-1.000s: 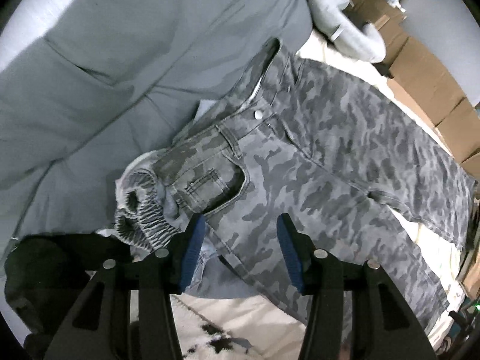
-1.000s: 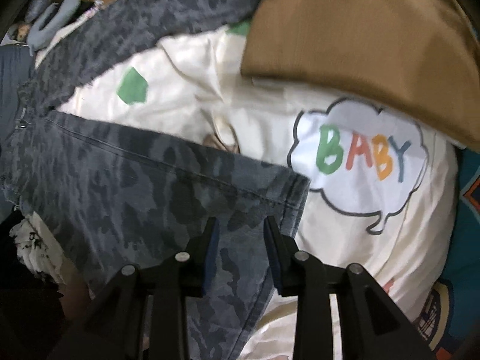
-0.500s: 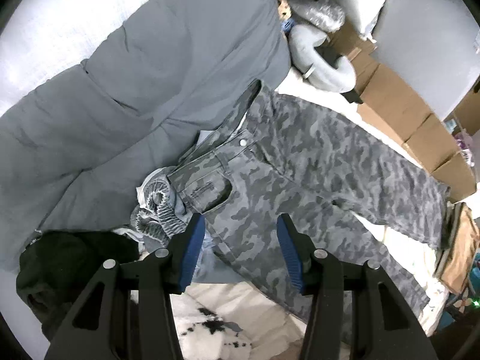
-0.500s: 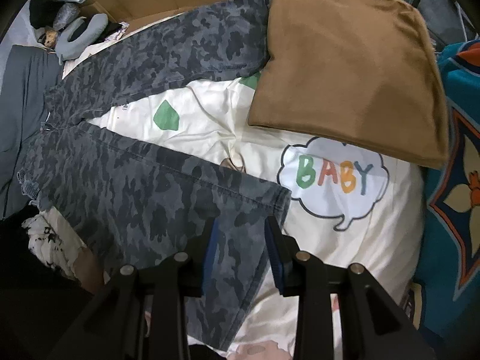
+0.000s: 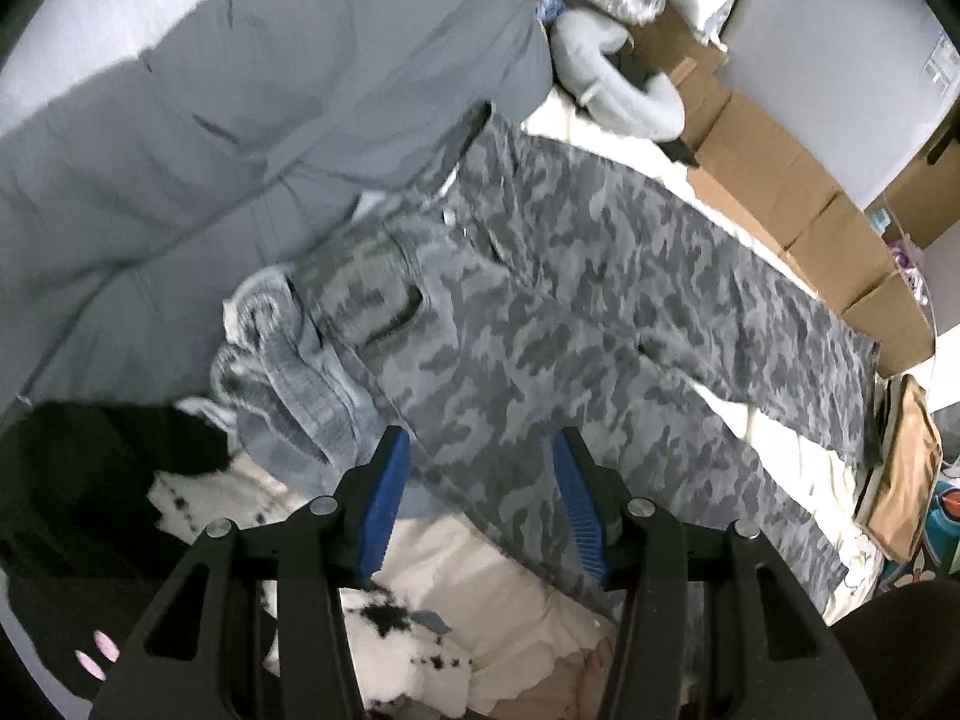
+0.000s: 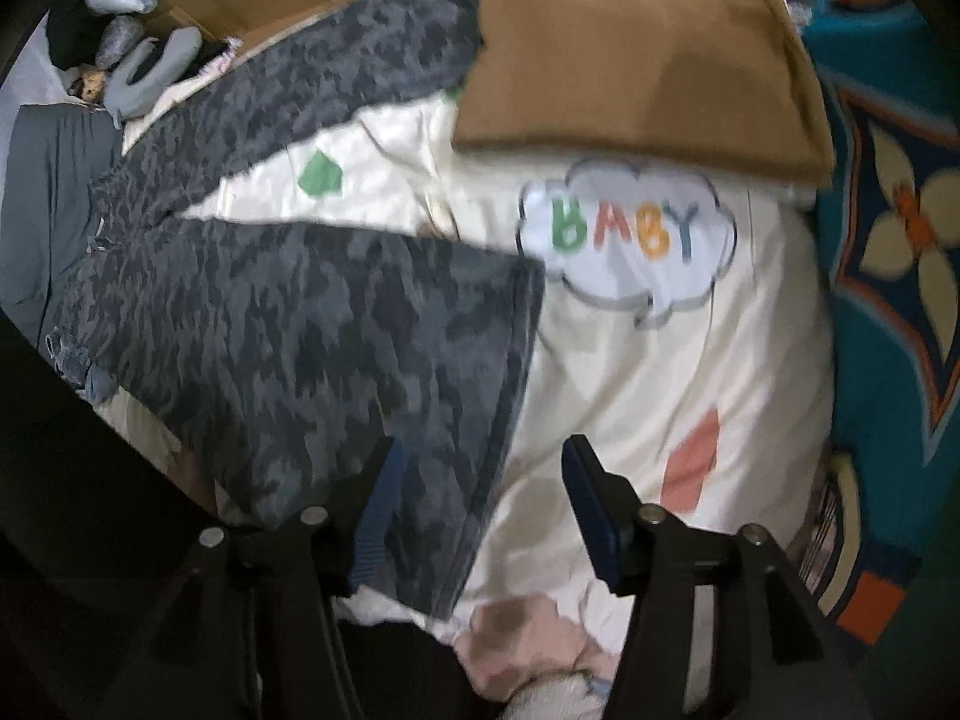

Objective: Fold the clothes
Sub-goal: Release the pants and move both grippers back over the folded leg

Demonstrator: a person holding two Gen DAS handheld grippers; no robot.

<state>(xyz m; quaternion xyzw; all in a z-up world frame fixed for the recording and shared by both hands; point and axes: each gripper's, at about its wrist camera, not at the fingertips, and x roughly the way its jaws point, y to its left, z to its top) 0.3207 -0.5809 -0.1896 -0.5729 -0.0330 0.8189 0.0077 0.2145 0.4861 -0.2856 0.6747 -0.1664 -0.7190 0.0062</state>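
Item: camouflage trousers [image 5: 600, 312], laid flat and spread on the bed [image 6: 660, 372], legs parted in a narrow V.

Long axis: in the left wrist view, from the waistband at 11 o'clock to the hems at 4 o'clock.

Left gripper [image 5: 483, 501]: half-wide, empty, above the waist end and the near leg's upper thigh; nearer the waistband.

Right gripper [image 6: 480, 507]: jaws opening, nothing pinched; the near leg's hem [image 6: 516, 372] lies just below and toward 11 o'clock; nearer the cuffs.

Judgement: a leg-over-leg fold would probably take waist and hem together.

Surroundings: grey duvet [image 5: 252, 108] touching the waistband at 10 o'clock; blue knit garment [image 5: 288, 378] tucked beside the hip; brown cushion [image 6: 636, 54] overlapping the far leg's hem at 1 o'clock, a likely snag; cardboard boxes [image 5: 798, 198] beyond the far leg.
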